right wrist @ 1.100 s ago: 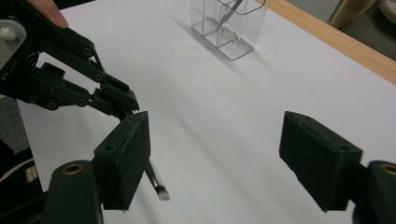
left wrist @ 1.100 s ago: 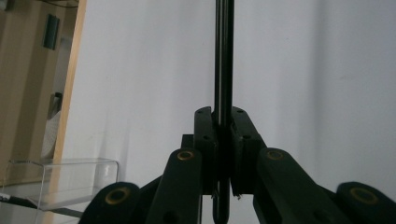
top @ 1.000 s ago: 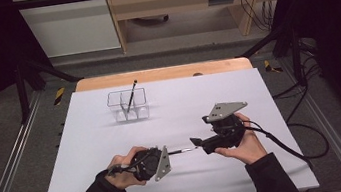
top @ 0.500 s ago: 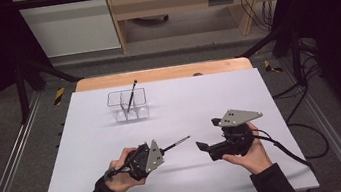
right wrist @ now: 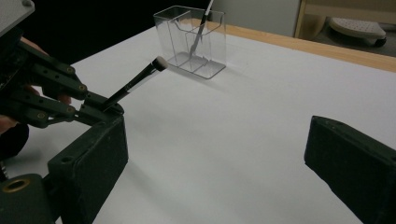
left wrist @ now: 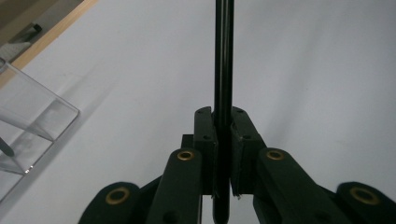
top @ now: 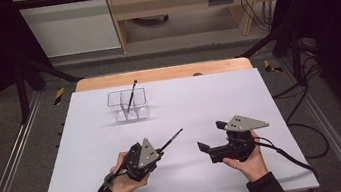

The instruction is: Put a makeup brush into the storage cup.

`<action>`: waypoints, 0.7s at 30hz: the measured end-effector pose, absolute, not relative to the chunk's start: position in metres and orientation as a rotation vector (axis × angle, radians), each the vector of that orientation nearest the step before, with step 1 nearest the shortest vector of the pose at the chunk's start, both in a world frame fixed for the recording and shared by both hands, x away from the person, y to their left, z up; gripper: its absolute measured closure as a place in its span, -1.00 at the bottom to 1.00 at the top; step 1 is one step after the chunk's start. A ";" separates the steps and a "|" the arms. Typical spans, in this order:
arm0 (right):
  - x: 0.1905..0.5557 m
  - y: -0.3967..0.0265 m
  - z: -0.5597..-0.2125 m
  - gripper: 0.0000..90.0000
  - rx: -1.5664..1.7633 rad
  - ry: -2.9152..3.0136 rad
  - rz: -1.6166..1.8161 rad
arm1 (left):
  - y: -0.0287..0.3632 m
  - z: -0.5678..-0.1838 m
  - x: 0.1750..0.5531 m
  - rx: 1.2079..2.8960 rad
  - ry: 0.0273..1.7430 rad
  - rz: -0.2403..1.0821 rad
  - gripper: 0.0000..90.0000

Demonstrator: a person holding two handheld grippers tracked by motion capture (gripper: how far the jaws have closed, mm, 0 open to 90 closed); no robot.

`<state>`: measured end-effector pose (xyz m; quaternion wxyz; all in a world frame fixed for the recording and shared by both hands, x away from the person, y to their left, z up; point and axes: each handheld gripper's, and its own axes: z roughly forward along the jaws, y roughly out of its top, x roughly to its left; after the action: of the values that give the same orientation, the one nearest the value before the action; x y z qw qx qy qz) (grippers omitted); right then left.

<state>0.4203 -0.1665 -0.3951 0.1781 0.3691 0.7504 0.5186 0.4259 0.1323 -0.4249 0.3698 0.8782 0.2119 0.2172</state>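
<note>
In the high view, a brush (top: 170, 140) is clamped in the left gripper (top: 158, 150); a clear holder (top: 128, 105) stands well beyond. The right gripper (top: 212, 138) has just been opening, nothing between. In the left gripper view, the jaws are pressed on the brush (left wrist: 223, 70). In the right gripper view, bare table (right wrist: 243, 116) lies between wide jaws. No writing is readable.

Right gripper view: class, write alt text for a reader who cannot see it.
A second gripper at the left holds a thin black brush, its pale tip pointing toward a clear plastic holder on the white table. Another brush stands in the holder.
</note>
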 end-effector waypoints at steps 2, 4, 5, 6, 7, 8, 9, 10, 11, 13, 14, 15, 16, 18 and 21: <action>0.420 -0.165 -0.397 -0.85 1.050 2.104 1.489 | 0.134 -0.425 0.427 2.221 0.578 0.534 0.84; 0.421 -0.163 -0.397 -0.85 1.061 2.093 1.520 | 0.136 -0.423 0.426 2.190 0.608 0.518 0.84; 0.421 -0.162 -0.398 -0.85 1.068 2.081 1.536 | 0.136 -0.422 0.426 2.178 0.619 0.515 0.84; 0.422 -0.162 -0.398 -0.85 1.081 2.069 1.547 | 0.136 -0.422 0.426 2.168 0.627 0.511 0.84; 0.423 -0.162 -0.398 -0.84 1.087 2.059 1.554 | 0.136 -0.421 0.425 2.157 0.636 0.506 0.84; 0.423 -0.161 -0.398 -0.84 1.094 2.045 1.562 | 0.135 -0.421 0.424 2.150 0.646 0.507 0.84; 0.424 -0.161 -0.397 -0.84 1.105 2.023 1.571 | 0.135 -0.421 0.424 2.146 0.652 0.505 0.84; 0.424 -0.161 -0.397 -0.84 1.115 2.002 1.590 | 0.134 -0.421 0.424 2.141 0.657 0.501 0.84; 0.425 -0.161 -0.397 -0.84 1.121 1.992 1.602 | 0.134 -0.421 0.424 2.132 0.665 0.498 0.84; 0.425 -0.159 -0.396 -0.84 1.125 1.969 1.618 | 0.132 -0.421 0.424 2.113 0.682 0.483 0.84; 0.426 -0.158 -0.395 -0.85 1.131 1.963 1.622 | 0.131 -0.421 0.424 2.104 0.688 0.475 0.84; 0.426 -0.157 -0.394 -0.85 1.134 1.952 1.624 | 0.130 -0.421 0.424 2.094 0.696 0.472 0.84; 0.426 -0.155 -0.393 -0.84 1.140 1.943 1.626 | 0.130 -0.420 0.424 2.086 0.706 0.470 0.84; 0.427 -0.153 -0.391 -0.83 1.145 1.926 1.637 | 0.128 -0.420 0.424 2.066 0.725 0.458 0.84; 0.429 -0.148 -0.389 -0.82 1.147 1.913 1.659 | 0.126 -0.419 0.425 2.039 0.750 0.455 0.84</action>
<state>0.4286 -0.1478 -0.3894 0.1798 0.4059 0.6769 0.5872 0.4247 0.1258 -0.4190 0.4447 0.8227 0.3028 0.1837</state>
